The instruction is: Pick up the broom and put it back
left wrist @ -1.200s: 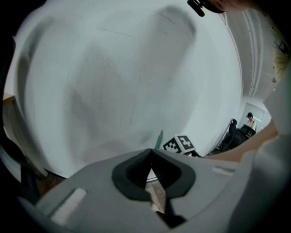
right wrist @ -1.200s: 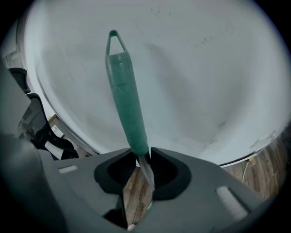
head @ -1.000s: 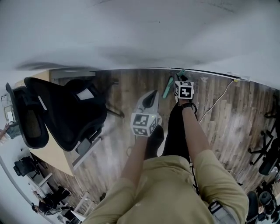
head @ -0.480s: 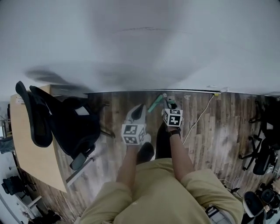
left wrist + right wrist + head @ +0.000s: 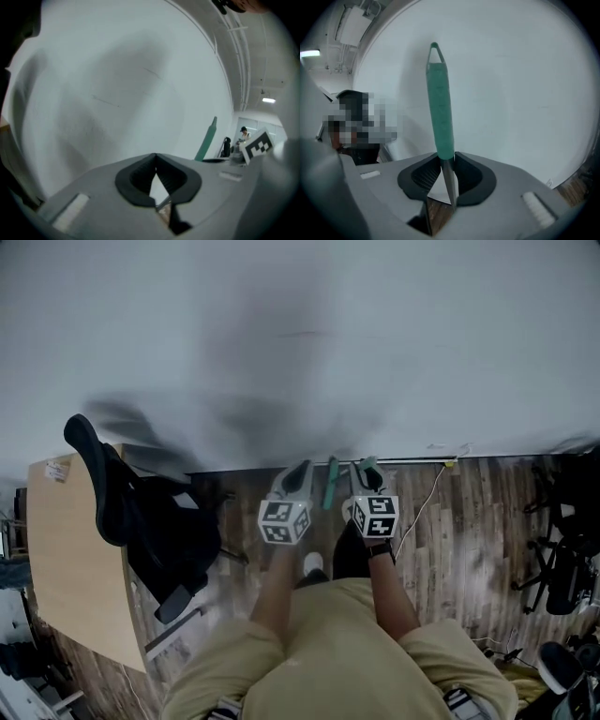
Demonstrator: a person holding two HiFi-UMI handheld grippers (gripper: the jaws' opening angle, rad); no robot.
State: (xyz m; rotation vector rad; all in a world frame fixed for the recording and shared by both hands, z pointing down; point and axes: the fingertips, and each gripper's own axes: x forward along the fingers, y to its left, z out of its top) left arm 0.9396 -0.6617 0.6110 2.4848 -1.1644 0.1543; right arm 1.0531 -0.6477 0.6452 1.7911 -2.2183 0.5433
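Note:
The broom's green handle [image 5: 440, 108] stands upright in front of the white wall, and its metal shaft runs down between the jaws of my right gripper [image 5: 449, 161], which is shut on it. In the head view the green handle [image 5: 330, 482] shows between the two grippers, just left of the right gripper [image 5: 366, 470]. The broom's head is hidden. My left gripper [image 5: 298, 474] is raised beside it, apart from the broom. In the left gripper view the left gripper [image 5: 155, 157] has its tips together with nothing in them, and the green handle [image 5: 206, 140] rises to its right.
A white wall [image 5: 300, 334] fills the space ahead. A black office chair [image 5: 150, 521] and a wooden desk [image 5: 70, 559] stand at the left. A white cable [image 5: 417, 512] trails over the wood floor at the right, near more black chairs [image 5: 562, 568].
Both grippers have risen toward the wall, the right one farther. The green handle went from slanting low over the floor to standing upright between the grippers.

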